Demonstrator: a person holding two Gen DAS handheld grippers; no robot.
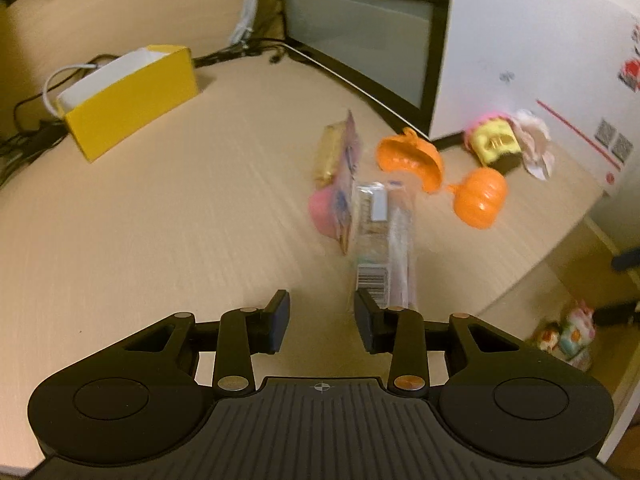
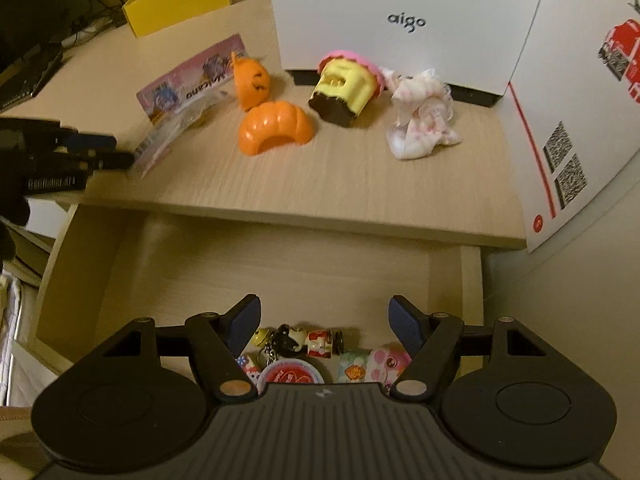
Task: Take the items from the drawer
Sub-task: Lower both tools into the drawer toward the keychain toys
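My right gripper [image 2: 324, 312] stands open above the open drawer [image 2: 280, 272]. Below its fingers lie a small figurine keychain [image 2: 306, 340], a red-lidded cup [image 2: 290, 376] and pink and green toy packets [image 2: 376, 364]. My left gripper [image 1: 322, 308] is open low over the desk [image 1: 160, 220], nothing between its fingers. A clear snack packet [image 1: 384, 240] lies just beyond its right fingertip, beside a pink card packet [image 1: 344, 184]. Also on the desk are two orange pumpkin halves [image 2: 276, 128], a yellow cupcake toy [image 2: 344, 88] and a crumpled white-pink cloth [image 2: 420, 120].
A white box [image 2: 400, 20] marked aigo stands at the back of the desk, with a larger printed carton [image 2: 580, 100] to its right. A yellow box [image 1: 128, 100] and cables [image 1: 32, 128] sit at the far left. A dark framed panel [image 1: 360, 32] stands behind.
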